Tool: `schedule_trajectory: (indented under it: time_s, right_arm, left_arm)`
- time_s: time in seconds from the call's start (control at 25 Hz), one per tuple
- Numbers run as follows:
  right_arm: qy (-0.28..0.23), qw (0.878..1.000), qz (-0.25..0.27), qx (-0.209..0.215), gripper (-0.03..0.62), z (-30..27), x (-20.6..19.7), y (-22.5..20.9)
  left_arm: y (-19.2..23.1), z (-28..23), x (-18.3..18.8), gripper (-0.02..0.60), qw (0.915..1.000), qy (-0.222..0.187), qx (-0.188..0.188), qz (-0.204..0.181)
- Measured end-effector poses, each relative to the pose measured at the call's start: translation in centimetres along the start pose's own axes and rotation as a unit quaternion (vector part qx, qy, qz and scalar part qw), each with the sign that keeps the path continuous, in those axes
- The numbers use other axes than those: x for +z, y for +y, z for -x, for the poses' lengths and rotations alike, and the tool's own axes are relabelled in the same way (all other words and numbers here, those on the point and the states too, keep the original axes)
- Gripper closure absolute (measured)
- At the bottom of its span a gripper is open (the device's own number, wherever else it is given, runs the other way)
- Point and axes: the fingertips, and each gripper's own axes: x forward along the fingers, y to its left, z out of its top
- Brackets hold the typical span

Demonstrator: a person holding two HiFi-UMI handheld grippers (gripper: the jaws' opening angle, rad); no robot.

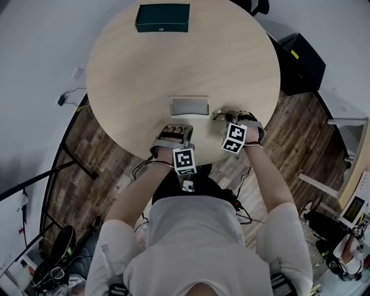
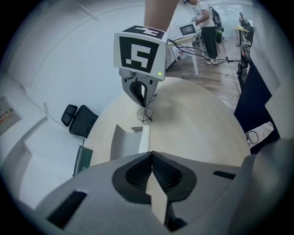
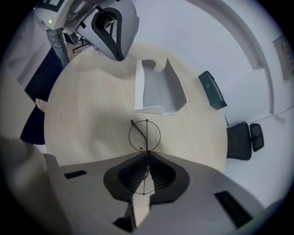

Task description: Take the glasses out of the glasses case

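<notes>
Right claw (image 3: 148, 153) clamped on thin black wire-rim round glasses (image 3: 146, 135), out of the case.
The glasses sit at centre frame in the right gripper view, one lens ahead of the claw tips, one between the pads, low over the round light-wood worktop (image 1: 144, 75); contact unclear. The open grey glasses case (image 1: 189, 107) lies just left of them in the head view. Left claw (image 2: 150, 153) is closed together, empty, at the case's near side. A dark green box (image 1: 163, 18) sits at the top edge.
</notes>
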Motion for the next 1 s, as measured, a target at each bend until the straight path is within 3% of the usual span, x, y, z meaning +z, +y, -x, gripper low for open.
schedule_trajectory:
  time_s: [0.24,0.36,0.64,0.72,0.76,1.0]
  right_arm:
    - [-0.008,1.000,-0.012,-0.005,0.571,-0.2,0.3,-0.2]
    - [-0.006,1.000,-0.014,-0.008,0.522,-0.1,0.2,-0.3]
    - [-0.009,1.000,-0.001,-0.025,0.520,1.6,0.2,-0.5]
    - [-0.013,1.000,0.000,-0.027,0.523,2.3,0.3,-0.3]
    - [-0.018,1.000,0.000,-0.026,0.574,2.7,0.5,-0.1]
    - [-0.041,0.999,-0.014,-0.026,0.582,4.8,2.2,1.0]
  left_arm:
    - [0.2,-0.2,-0.5,0.572,1.0000,0.006,0.001,0.004]
    - [0.3,-0.3,-0.6,0.572,1.0000,0.006,0.001,0.004]
    - [0.5,0.1,-0.6,0.572,1.0000,0.003,-0.002,-0.005]
    - [0.7,0.3,-0.5,0.572,1.0000,0.001,0.000,-0.007]
    - [0.9,0.4,-0.5,0.572,1.0000,0.000,0.001,-0.007]
    - [1.1,1.0,-0.2,0.572,1.0000,-0.003,0.005,-0.004]
